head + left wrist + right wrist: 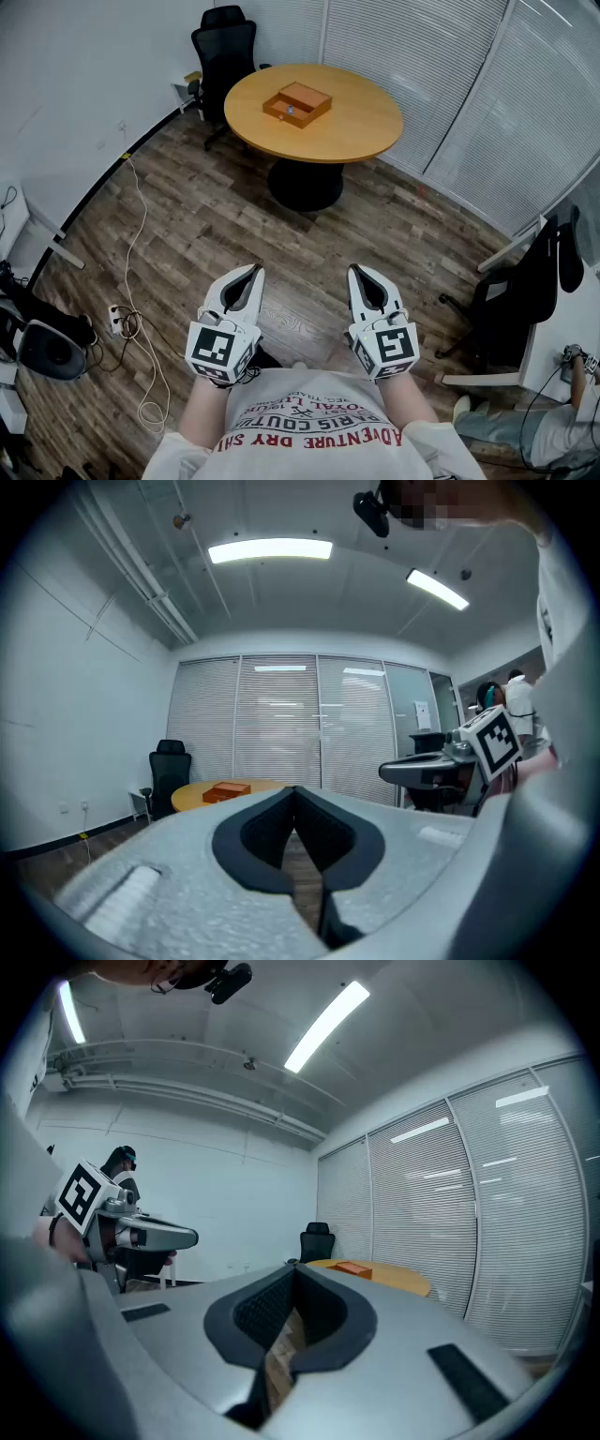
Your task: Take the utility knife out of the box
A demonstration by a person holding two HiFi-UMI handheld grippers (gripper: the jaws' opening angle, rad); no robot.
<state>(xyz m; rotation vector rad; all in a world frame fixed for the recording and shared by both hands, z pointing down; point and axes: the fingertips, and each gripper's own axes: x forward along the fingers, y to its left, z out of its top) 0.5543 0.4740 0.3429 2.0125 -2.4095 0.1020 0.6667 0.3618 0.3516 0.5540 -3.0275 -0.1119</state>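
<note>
Tools nearest: left tool (252, 271) and right tool (360, 271) side by side, jaws pressed together, holding nothing. Far off at twelve o'clock, the round counter (361, 122) bears the open box (309, 94), utility knife (290, 110) a pale speck inside.

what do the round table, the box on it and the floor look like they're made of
Round table: smooth light wood-look top, veneer or laminate; even tone, faint sheen.
Box: orange-brown, probably wood, though too small to be sure.
Floor: grey-brown planks with visible grain, wood or wood-look vinyl.
</note>
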